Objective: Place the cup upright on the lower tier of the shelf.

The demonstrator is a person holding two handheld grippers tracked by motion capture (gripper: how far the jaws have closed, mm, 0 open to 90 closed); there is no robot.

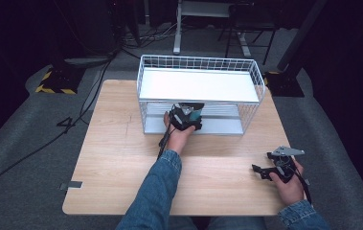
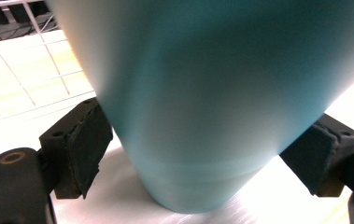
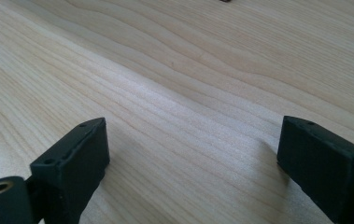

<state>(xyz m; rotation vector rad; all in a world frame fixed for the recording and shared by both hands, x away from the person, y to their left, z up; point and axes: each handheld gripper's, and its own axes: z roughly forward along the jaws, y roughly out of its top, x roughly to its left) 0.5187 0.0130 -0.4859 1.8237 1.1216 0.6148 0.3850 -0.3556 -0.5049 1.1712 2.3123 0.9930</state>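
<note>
- The left claw has its 2 jaws on either side of a teal cup. The pads look just clear of the cup wall rather than pressing it, so I read the claw as released, with the cup still between the jaws.
- The cup stands upright on the pale lower floor of the white wire rack, under the rack's upper shelf. Its base looks to be resting there, which fits a cup set down and no longer needing a grip.
- In the high view the left claw reaches into the rack's open front, the only side a hand can enter at that level; the sleeved forearm lies across the table.
- The right claw has its jaws spread wide with nothing between them, only bare wood below.
- That right claw sits near the table's right edge, well apart from the rack, likely parked out of the way.
</note>
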